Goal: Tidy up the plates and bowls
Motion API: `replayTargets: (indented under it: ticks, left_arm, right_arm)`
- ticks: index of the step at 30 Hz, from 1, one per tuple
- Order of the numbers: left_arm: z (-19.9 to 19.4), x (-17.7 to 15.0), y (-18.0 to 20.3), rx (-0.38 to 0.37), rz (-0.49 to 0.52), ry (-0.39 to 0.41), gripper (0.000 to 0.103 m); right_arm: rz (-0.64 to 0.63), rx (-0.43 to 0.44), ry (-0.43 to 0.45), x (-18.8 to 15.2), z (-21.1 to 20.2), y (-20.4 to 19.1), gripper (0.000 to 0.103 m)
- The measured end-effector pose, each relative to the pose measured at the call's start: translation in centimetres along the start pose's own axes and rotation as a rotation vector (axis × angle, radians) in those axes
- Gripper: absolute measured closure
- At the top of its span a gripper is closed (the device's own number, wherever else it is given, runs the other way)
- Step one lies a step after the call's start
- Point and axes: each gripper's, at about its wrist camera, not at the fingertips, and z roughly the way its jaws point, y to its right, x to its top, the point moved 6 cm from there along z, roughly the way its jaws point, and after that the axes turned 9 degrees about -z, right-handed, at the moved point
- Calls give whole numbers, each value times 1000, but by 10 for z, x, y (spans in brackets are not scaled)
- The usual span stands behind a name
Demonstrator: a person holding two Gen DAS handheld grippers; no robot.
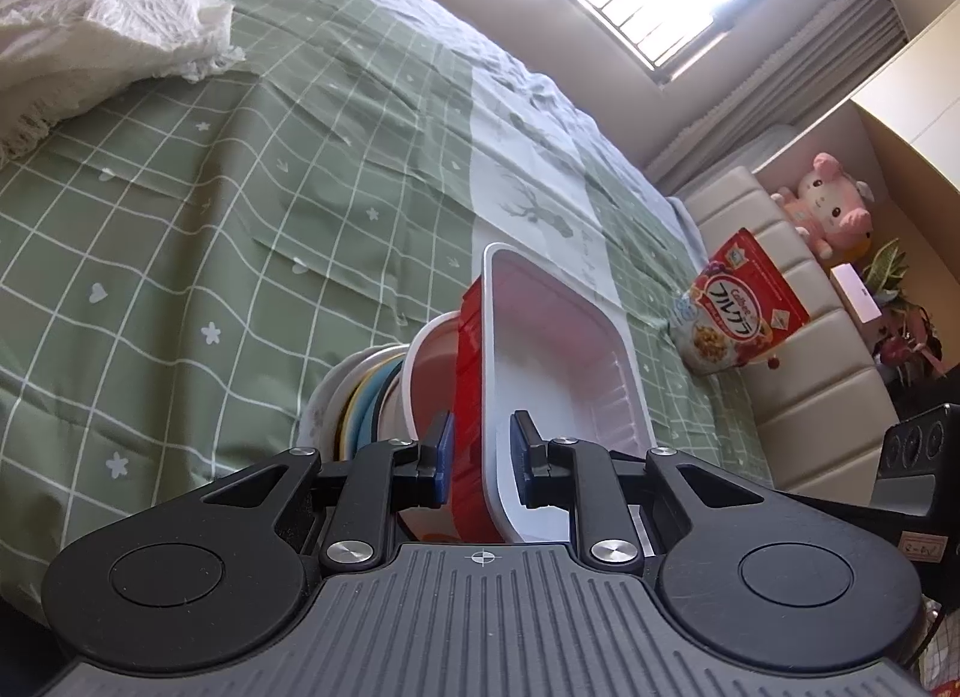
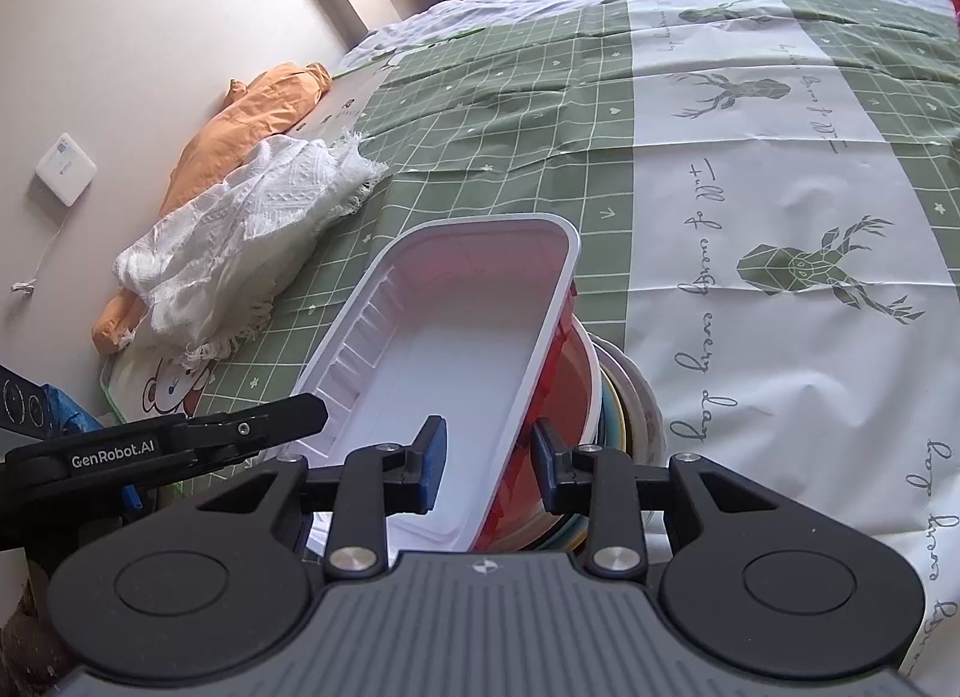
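The left gripper point(image 1: 480, 445) sits closest in the left wrist view, its blue pads astride the near wall of the rectangular tray point(image 1: 558, 349), one pad against the red outside and the other just inside the white rim; the jaws are narrowed to a small gap, but whether both pads press the wall I cannot tell. In the right wrist view the right gripper point(image 2: 489, 460) straddles the opposite long wall of the same tray point(image 2: 432, 349) with its jaws partly open, and a sliver of space seems to remain on each side, so I judge it not yet clamped. The tray rests on top of a stack near the edge of the bed: below it a red bowl with a white rim point(image 1: 420, 379), then round plates point(image 1: 354, 397) in pale and yellow tones, all on the green checked cloth point(image 1: 240, 217). The step in hand looks like seating or lifting the tray with both grippers, and to do it well the two should close evenly and move together, keeping the tray level (thin plastic walls likely flex and can slip from one-sided pressure). The stack leans a little and sits on soft bedding, so any push should go straight down, not sideways.
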Motion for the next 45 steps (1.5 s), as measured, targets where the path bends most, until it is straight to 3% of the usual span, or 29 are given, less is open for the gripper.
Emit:
replayTargets:
  ticks: [19, 28, 33, 38, 42, 45]
  left_arm:
    - [-6, -4, -4, -6, -14, -3, 81]
    - [-40, -26, 3, 9, 21, 76, 81]
    - [-63, -60, 12, 55, 117, 159, 81]
    - [-79, -117, 20, 131, 301, 238, 82]
    - [-84, -165, 23, 163, 398, 229, 86]
    - [-89, -192, 23, 170, 404, 215, 87]
  right_arm:
    - [6, -15, 4, -5, -4, -2, 72]
    - [46, -41, 134, -31, -47, -3, 64]
    - [60, -37, 192, -64, -75, -9, 59]
    - [40, -49, 214, -112, -88, -18, 56]
    - [125, -11, 199, -166, -86, -21, 54]
    - [105, -58, 235, -202, -91, -36, 54]
